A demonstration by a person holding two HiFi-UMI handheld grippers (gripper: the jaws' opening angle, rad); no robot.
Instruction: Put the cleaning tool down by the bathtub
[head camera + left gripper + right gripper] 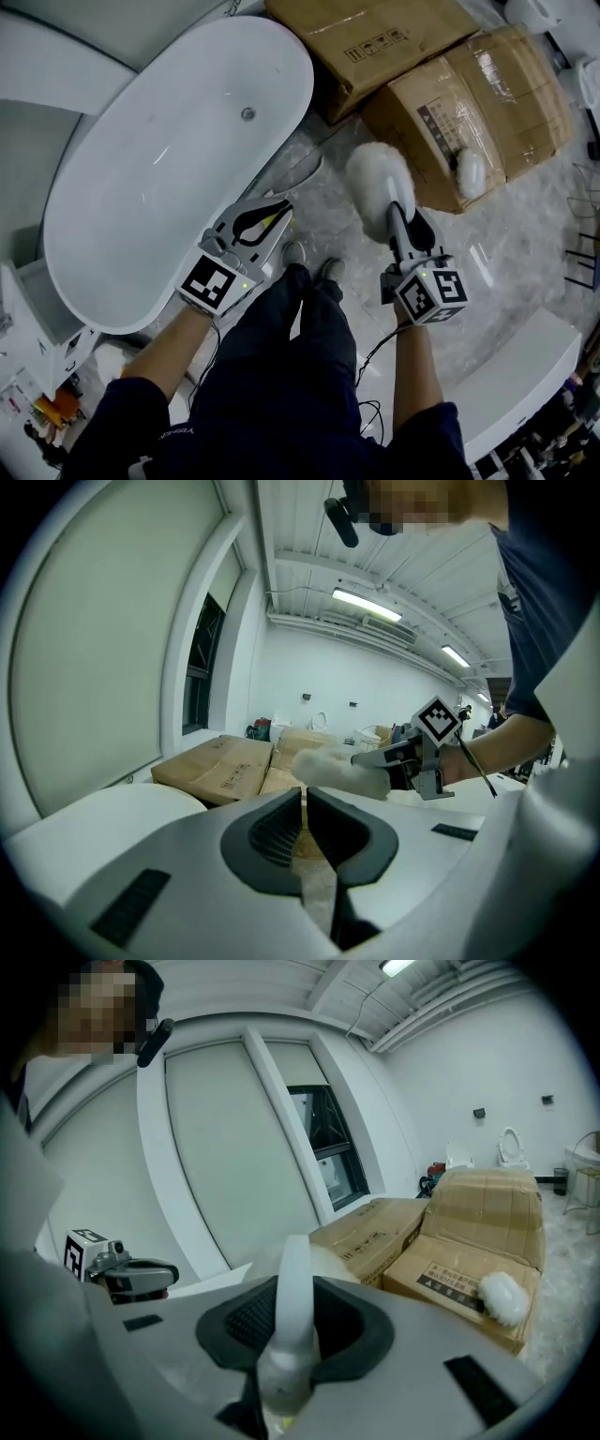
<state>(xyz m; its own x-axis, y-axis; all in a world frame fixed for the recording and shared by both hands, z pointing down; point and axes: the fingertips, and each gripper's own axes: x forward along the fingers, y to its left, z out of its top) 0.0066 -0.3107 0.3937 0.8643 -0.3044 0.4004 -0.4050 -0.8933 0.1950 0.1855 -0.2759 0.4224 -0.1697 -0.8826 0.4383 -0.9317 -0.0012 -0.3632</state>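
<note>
A white oval bathtub (178, 159) fills the upper left of the head view. The cleaning tool (380, 183) is a fluffy white brush head on a pale handle (293, 1307). My right gripper (398, 214) is shut on that handle and holds the head up over the marble floor, to the right of the tub. From the left gripper view the fluffy head (337, 766) shows ahead, in front of the right gripper (364, 758). My left gripper (275, 216) hangs beside the tub's near rim, its jaws shut with nothing between them (305, 794).
Two cardboard boxes (375, 37) (487, 103) lie on the floor beyond the tub's right side. A second fluffy white pad (472, 173) rests on the nearer box. The person's shoes (309, 258) stand between the grippers. A white ledge (525, 375) runs at the lower right.
</note>
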